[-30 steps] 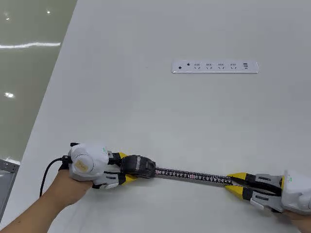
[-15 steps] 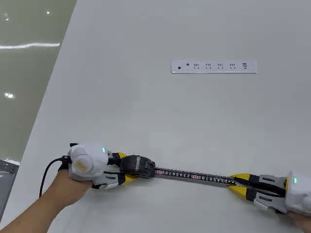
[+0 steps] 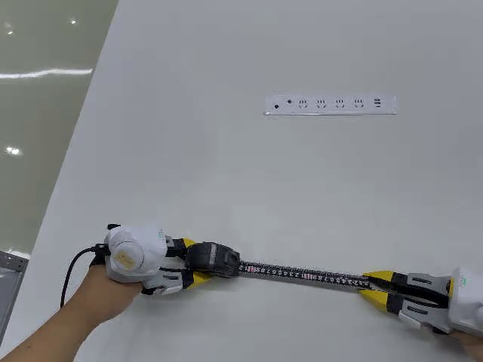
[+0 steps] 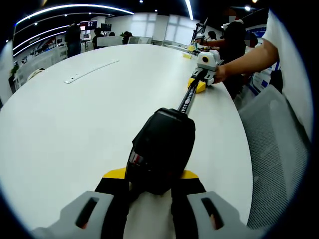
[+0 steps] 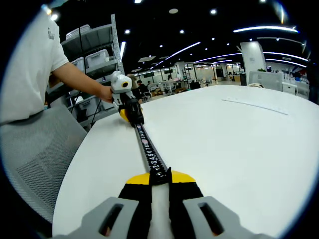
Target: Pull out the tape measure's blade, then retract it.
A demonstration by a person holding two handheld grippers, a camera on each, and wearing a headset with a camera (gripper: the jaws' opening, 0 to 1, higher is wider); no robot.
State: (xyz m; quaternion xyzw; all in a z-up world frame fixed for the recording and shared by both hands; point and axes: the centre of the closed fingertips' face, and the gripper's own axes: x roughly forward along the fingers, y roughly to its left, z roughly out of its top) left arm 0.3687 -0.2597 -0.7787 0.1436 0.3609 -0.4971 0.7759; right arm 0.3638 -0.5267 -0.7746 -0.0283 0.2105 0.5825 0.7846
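Note:
A black tape measure case lies near the table's front edge, held by my left gripper, which is shut on it. Its dark numbered blade runs out to the right along the table. At the blade's end my right gripper is shut on the tip, with its yellow-tipped jaws pinching the blade. In the right gripper view the case shows far along the blade, and my right gripper grips just below the numbers. The right gripper also appears far off in the left gripper view.
A white power strip lies flat at the back of the white table. The table's left edge drops to a green floor. A grey mesh chair stands beside the table. People stand in the background.
My right gripper has moved further right with the blade tip, so more blade is drawn out. The left gripper and the case have stayed put.

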